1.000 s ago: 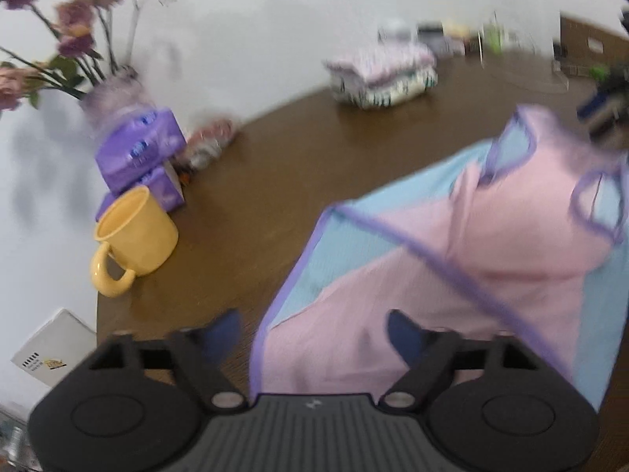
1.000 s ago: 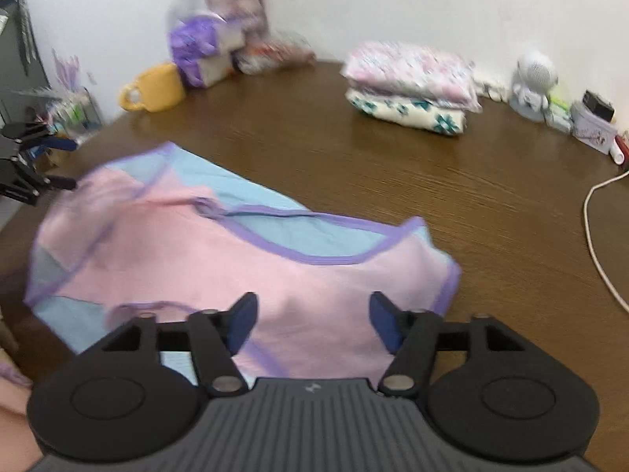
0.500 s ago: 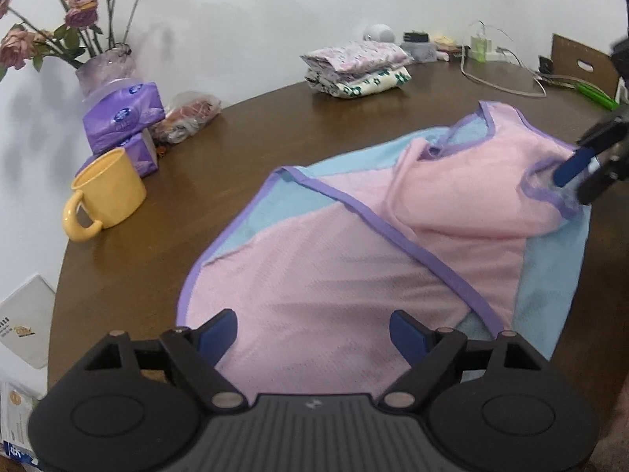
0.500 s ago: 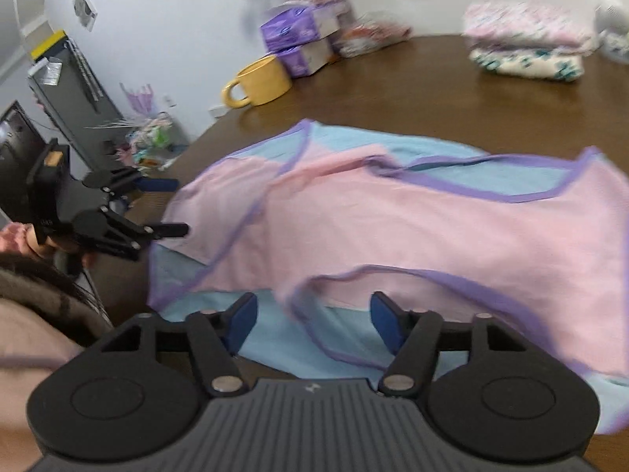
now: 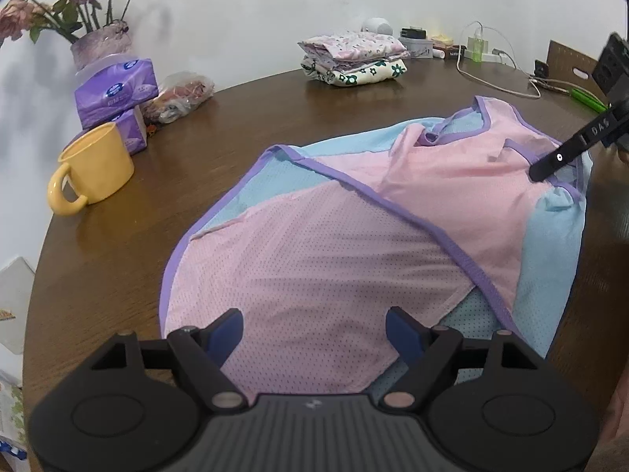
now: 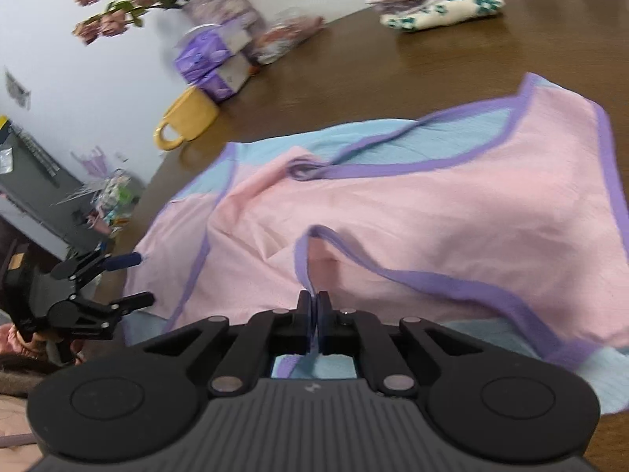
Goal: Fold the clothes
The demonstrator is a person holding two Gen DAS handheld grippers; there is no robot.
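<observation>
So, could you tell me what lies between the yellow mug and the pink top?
Only bare brown table between the mug and top, in the left wrist view.

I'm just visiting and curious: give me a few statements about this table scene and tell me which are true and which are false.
1. The right gripper is shut on the purple trim of the pink and blue garment. True.
2. The left gripper is clamped on the garment. False: its fingers stand wide apart, the cloth merely lying between them.
3. The yellow mug sits on the garment. False: it stands on the bare wooden table, beside the purple tissue packs.
4. A stack of folded clothes sits at the far side of the table. True.
</observation>
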